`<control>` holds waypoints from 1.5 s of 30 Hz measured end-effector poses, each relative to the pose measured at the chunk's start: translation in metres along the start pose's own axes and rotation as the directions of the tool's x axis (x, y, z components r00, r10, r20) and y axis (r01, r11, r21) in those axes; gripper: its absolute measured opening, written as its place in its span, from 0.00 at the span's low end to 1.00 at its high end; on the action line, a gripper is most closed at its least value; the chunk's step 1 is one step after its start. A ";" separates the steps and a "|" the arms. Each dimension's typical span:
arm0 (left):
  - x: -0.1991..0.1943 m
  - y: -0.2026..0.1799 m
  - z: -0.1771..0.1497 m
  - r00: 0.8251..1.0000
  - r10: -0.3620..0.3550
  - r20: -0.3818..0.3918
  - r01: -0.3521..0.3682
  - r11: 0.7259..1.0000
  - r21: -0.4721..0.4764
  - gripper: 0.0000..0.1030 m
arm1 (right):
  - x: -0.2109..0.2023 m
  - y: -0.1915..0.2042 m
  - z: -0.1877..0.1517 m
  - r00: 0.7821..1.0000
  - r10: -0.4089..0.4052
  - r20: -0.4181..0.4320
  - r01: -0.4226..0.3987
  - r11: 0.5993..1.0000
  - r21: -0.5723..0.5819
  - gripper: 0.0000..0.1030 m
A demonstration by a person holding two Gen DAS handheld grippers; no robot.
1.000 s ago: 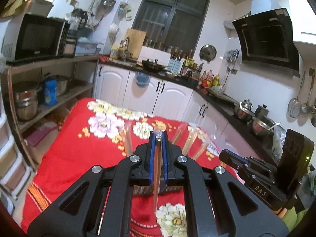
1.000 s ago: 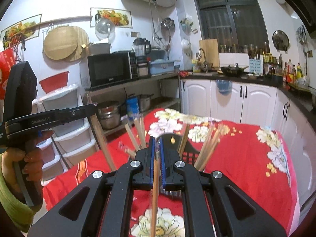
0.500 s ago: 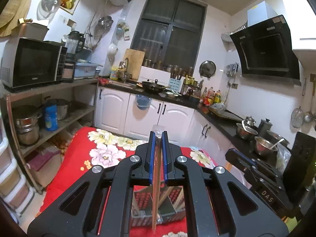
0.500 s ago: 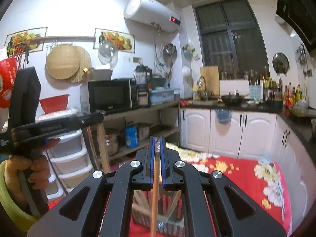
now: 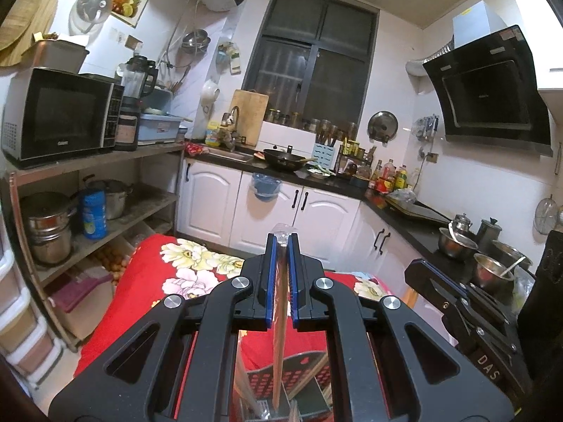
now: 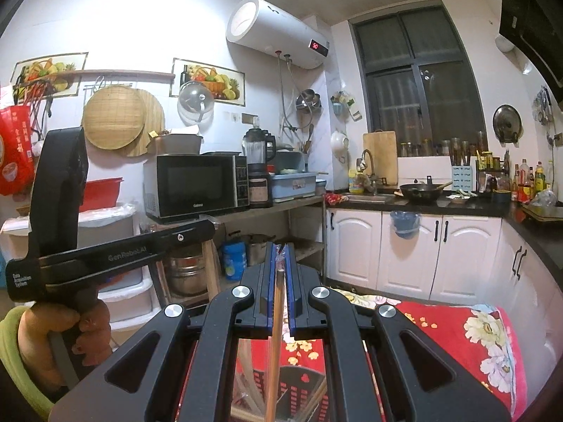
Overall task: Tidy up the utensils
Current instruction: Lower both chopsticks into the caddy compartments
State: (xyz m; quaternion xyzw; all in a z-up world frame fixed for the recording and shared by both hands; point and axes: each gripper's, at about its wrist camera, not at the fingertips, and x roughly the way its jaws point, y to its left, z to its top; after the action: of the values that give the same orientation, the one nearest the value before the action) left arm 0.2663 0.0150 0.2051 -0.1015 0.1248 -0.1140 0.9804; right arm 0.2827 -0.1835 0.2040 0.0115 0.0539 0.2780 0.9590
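Jaws on the left gripper are clamped on a wrapped chopstick that hangs down between the blue pads, its clear wrapper poking out past the tips. Its lower end reaches toward a dark perforated basket, which sits on the red flowered cloth and holds more chopsticks leaning at angles. Off to the left in that view a microwave stands on a shelf, with steel pots on the shelf below. At the right edge the other device's black body shows. From the right wrist camera, the left gripper's handle appears at far left, gripped by a hand in a green sleeve. Jaws on the right gripper are likewise clamped on a wooden chopstick, which runs straight down toward the same basket. Farther right, the red cloth drapes over the counter edge, with white cabinets behind.
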 end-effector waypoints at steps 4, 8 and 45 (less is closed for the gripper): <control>0.009 0.001 -0.004 1.000 0.007 -0.004 -0.007 1.000 0.007 0.02 | 0.009 -0.002 -0.002 1.000 -0.014 0.012 0.014 1.000 -0.003 0.05; 0.018 0.004 -0.011 1.000 0.011 -0.007 -0.011 1.000 0.012 0.02 | 0.016 -0.004 -0.005 0.999 -0.024 0.039 0.025 1.000 -0.017 0.05; 0.071 0.013 -0.083 0.982 0.019 -0.190 -0.010 0.999 0.052 0.02 | 0.035 -0.013 -0.091 0.989 -0.017 -0.149 0.020 1.000 0.020 0.06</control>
State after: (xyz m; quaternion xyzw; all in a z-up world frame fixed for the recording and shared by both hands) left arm 0.3140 -0.0045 0.1081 -0.0644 0.2160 -0.1192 0.9670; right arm 0.3093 -0.1766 0.1096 0.0003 0.1285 0.2684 0.9547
